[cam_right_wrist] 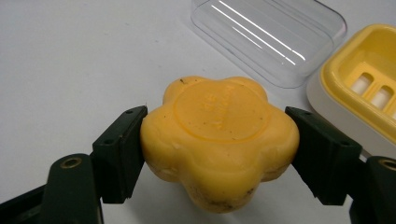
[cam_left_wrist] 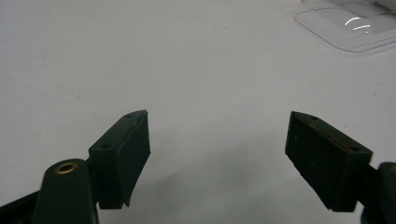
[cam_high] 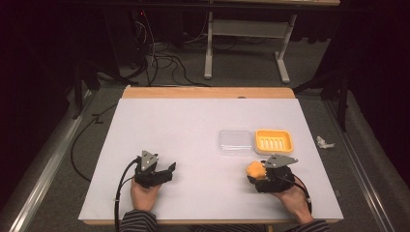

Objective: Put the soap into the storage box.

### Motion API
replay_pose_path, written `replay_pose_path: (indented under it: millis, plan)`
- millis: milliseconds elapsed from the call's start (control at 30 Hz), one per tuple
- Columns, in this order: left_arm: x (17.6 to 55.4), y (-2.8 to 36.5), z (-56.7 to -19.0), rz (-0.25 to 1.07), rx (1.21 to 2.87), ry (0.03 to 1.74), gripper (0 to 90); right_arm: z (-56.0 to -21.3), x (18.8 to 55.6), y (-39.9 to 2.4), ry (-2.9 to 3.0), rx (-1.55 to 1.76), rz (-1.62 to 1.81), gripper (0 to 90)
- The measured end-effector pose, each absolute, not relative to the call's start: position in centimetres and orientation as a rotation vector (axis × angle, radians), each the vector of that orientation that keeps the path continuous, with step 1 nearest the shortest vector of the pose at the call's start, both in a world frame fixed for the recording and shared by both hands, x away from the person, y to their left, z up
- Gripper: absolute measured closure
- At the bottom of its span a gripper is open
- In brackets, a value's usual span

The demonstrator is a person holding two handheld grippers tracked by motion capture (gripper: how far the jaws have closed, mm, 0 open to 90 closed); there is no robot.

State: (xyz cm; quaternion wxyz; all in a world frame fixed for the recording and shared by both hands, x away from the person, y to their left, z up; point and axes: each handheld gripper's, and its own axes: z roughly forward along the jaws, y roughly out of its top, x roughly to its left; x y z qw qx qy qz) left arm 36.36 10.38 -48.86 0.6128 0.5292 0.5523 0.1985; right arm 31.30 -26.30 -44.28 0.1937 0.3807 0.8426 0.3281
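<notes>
A flower-shaped yellow soap bar (cam_right_wrist: 219,140) sits between the jaws of my right gripper (cam_right_wrist: 217,156), both pads pressed against its sides. From above, that soap bar (cam_high: 255,170) and right gripper (cam_high: 258,175) lie at the front right of the white table. Just beyond stands a yellow soap dish (cam_high: 274,141) with a slotted floor, and its clear plastic lid (cam_high: 235,141) lies beside it on the left. My left gripper (cam_high: 169,170) rests at the front left, jaws wide apart over bare table (cam_left_wrist: 187,60) with nothing between them.
A crumpled white scrap (cam_high: 324,142) lies on the floor off the table's right edge. Cables and a desk frame (cam_high: 246,43) stand beyond the far edge. The clear lid (cam_left_wrist: 350,25) shows at the top right of the left gripper view.
</notes>
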Motion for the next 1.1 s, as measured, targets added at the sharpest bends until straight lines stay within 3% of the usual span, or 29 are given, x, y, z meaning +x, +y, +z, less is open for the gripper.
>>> replay_pose_path:
  millis: [1100]
  plan:
    - [36.4,10.4,-48.9,0.455,1.222,1.271,22.5,-41.7,33.1,-31.1,2.249,1.254,1.088,25.5]
